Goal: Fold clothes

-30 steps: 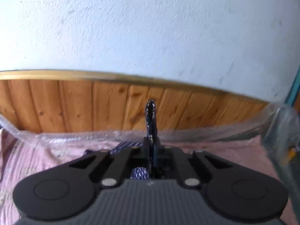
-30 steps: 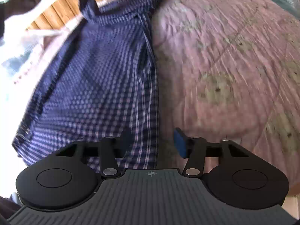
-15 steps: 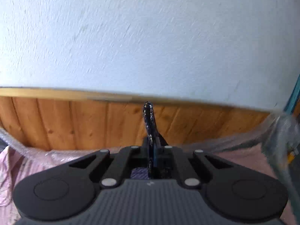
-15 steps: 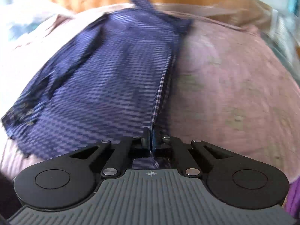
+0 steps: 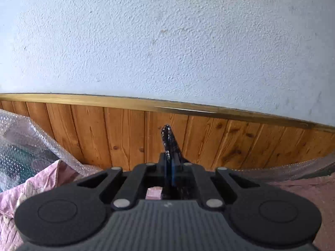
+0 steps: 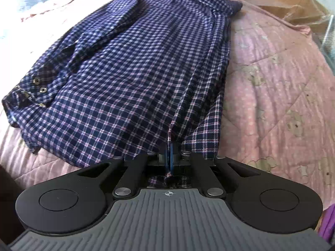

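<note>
Shirt (image 6: 129,69): navy check, spread rumpled on pink quilt (image 6: 272,79).
Right gripper (image 6: 168,156): clamped tight on the hem.
Left gripper (image 5: 169,167): pinching a dark fabric fold (image 5: 167,138), facing wood panelling (image 5: 94,131).

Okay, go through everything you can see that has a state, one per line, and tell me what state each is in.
Shirt: spread flat on the bed, back up, near edge pinched up, one cuff unbuttoned.
Right hand-held gripper: shut on the shirt's near edge.
Left hand-held gripper: shut on a fold of dark checked cloth that sticks up past its tips.
Bedspread: laid out, creased.
Bubble wrap: crumpled against the wood panelling.
</note>
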`<action>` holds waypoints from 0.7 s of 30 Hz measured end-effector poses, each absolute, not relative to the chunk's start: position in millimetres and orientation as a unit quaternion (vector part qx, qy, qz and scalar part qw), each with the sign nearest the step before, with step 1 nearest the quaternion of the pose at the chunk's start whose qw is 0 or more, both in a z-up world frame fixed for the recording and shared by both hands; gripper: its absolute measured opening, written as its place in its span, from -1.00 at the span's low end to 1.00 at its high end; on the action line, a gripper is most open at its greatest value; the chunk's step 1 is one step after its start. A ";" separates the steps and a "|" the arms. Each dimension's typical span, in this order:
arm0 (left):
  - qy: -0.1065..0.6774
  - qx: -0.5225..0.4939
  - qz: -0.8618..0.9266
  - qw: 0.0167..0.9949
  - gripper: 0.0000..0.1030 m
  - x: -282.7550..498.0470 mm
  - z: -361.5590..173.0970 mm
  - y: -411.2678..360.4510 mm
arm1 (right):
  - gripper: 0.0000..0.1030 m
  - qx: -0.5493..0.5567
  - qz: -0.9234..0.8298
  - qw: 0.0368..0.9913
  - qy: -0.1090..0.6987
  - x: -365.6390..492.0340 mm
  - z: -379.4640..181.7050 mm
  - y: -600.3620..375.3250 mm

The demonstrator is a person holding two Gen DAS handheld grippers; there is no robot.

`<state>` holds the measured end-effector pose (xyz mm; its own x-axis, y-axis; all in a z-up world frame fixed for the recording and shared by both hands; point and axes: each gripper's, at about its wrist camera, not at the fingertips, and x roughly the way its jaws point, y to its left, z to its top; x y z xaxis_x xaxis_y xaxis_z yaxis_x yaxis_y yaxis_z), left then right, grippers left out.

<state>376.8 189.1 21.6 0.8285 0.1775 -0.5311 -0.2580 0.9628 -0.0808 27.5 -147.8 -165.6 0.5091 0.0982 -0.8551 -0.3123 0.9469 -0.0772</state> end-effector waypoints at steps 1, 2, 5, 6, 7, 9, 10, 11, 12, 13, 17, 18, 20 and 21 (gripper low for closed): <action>0.271 -0.085 0.108 0.953 -0.92 377.5 20.9 190.6 | -1.00 -0.112 0.122 0.866 0.472 27.2 -159.7 -149.2; 0.271 -0.092 0.102 0.953 -0.92 379.1 21.6 191.5 | -1.00 -0.112 0.123 0.872 0.461 26.8 -152.6 -150.8; 0.256 -0.110 0.085 0.957 -0.92 382.1 28.4 197.2 | -1.00 -0.110 0.137 0.881 0.440 28.0 -134.1 -153.8; 0.247 -0.114 0.084 0.959 -0.92 375.4 33.3 199.2 | -1.00 -0.109 0.147 0.878 0.442 29.7 -132.5 -153.0; 0.240 -0.115 0.089 0.960 -0.92 372.2 37.0 199.9 | -1.00 -0.107 0.159 0.873 0.448 31.9 -133.0 -151.5; 0.233 -0.126 0.099 0.959 -0.92 368.9 37.6 206.4 | -1.00 -0.098 0.176 0.858 0.472 35.2 -144.7 -149.9; 0.231 -0.132 0.103 0.959 -0.92 365.7 37.2 207.3 | -1.00 -0.094 0.181 0.847 0.490 36.3 -155.2 -149.5; 0.235 -0.137 0.098 0.957 -0.92 363.5 35.2 207.1 | -1.00 -0.093 0.186 0.838 0.504 36.1 -164.5 -149.3; 0.242 -0.138 0.092 0.956 -0.92 363.9 32.3 207.3 | -1.00 -0.091 0.190 0.834 0.510 34.5 -170.5 -150.7; 0.256 -0.130 0.087 0.954 -0.92 368.1 27.5 204.0 | -1.00 -0.085 0.193 0.833 0.512 33.8 -171.9 -152.5; 0.280 -0.106 0.098 0.949 -0.92 376.8 19.9 196.5 | -0.64 -0.031 0.256 0.809 0.528 49.2 -158.1 -168.0; 0.277 -0.111 0.097 0.950 -0.92 374.9 21.9 197.3 | -0.51 0.002 0.288 0.801 0.525 58.8 -146.0 -177.2; 0.274 -0.107 0.088 0.952 -0.91 367.9 25.7 195.6 | -0.35 0.061 0.313 0.812 0.488 84.6 -111.9 -201.6; 0.273 -0.105 0.083 0.953 -0.91 364.4 27.6 194.8 | -0.35 0.084 0.312 0.824 0.465 101.7 -94.5 -216.6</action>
<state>364.4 194.8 27.6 0.8373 0.1011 -0.5372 -0.2161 0.9639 -0.1555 101.7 -216.6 -94.5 0.3730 0.5926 -0.7139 -0.4368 0.7910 0.4284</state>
